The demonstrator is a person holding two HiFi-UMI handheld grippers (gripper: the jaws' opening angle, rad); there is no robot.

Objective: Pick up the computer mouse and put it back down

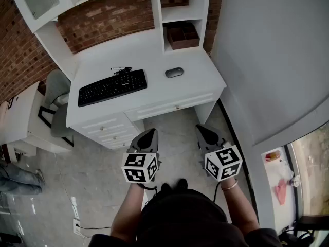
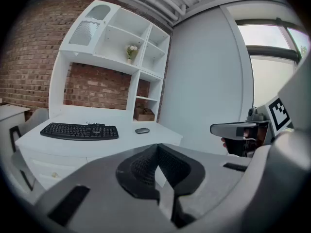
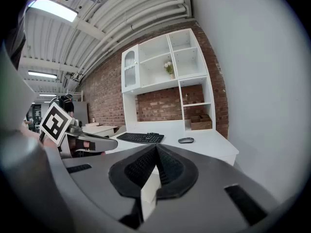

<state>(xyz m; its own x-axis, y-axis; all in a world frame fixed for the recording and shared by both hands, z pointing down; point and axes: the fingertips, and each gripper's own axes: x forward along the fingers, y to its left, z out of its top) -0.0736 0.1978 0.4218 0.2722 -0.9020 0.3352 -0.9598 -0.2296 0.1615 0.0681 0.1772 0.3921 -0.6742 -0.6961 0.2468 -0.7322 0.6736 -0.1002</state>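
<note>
A grey computer mouse (image 1: 174, 72) lies on the white desk (image 1: 149, 60), to the right of a black keyboard (image 1: 112, 87). It also shows small and far off in the left gripper view (image 2: 142, 130) and the right gripper view (image 3: 185, 140). My left gripper (image 1: 150, 133) and right gripper (image 1: 202, 129) hang side by side over the floor, well short of the desk front. Both are shut with nothing between the jaws, whose tips meet in the left gripper view (image 2: 156, 146) and the right gripper view (image 3: 155, 147).
The desk has drawers (image 1: 110, 130) below and a white hutch with shelves (image 1: 180, 14) above, holding a brown box (image 1: 182, 35). A grey chair (image 1: 56, 104) stands at the desk's left. A white wall (image 1: 272, 55) runs along the right. A brick wall (image 1: 103, 19) is behind.
</note>
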